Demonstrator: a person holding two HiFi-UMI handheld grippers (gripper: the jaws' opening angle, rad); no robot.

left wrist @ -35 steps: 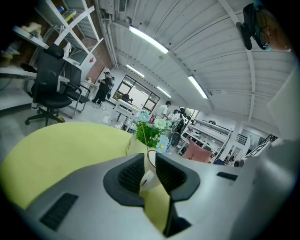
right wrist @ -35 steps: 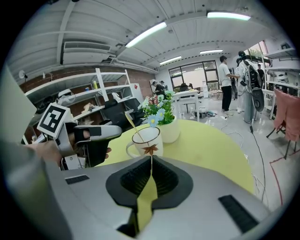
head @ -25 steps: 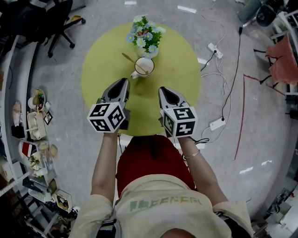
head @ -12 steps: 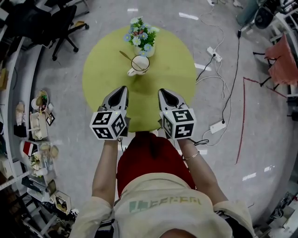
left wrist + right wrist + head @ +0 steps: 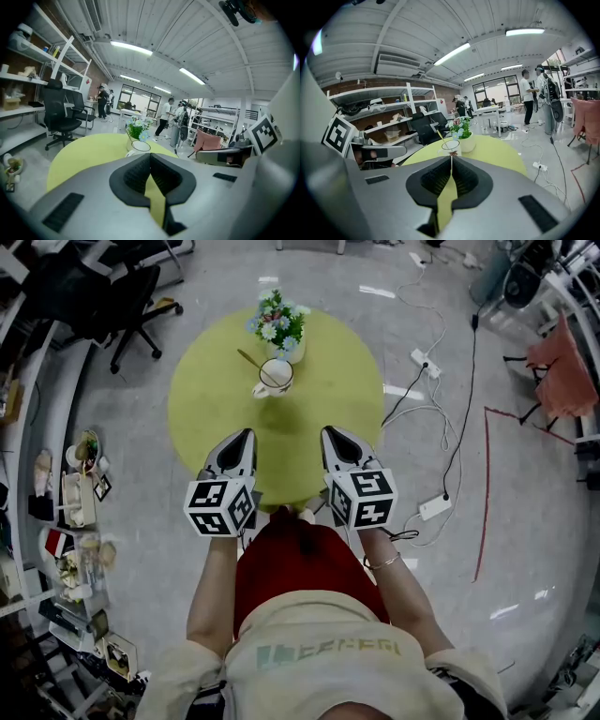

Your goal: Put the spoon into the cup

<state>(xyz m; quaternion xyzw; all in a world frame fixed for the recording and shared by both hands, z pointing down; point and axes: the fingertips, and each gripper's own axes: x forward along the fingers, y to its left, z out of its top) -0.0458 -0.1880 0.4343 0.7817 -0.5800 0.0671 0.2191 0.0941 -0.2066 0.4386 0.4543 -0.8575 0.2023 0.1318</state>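
A white cup [image 5: 275,377] stands at the far side of the round yellow-green table [image 5: 328,381], with the spoon [image 5: 248,359] leaning in it, handle up to the left. The cup [image 5: 140,146] shows ahead in the left gripper view. In the right gripper view the cup [image 5: 451,147] and the spoon handle [image 5: 439,136] are straight ahead. My left gripper [image 5: 246,434] and right gripper [image 5: 330,432] hover side by side over the table's near edge, well short of the cup. The left gripper [image 5: 150,154] and right gripper [image 5: 451,157] are both shut and hold nothing.
A pot of blue and white flowers [image 5: 278,322] stands just behind the cup. A black office chair [image 5: 131,296] is at the far left. Cables and power strips [image 5: 433,507] lie on the floor at right. Cluttered shelves [image 5: 70,493] line the left. People stand far back [image 5: 527,96].
Both grippers have drawn back from the cup toward the table's near edge, and the table now sits farther away in the head view. The cup and spoon have not moved.
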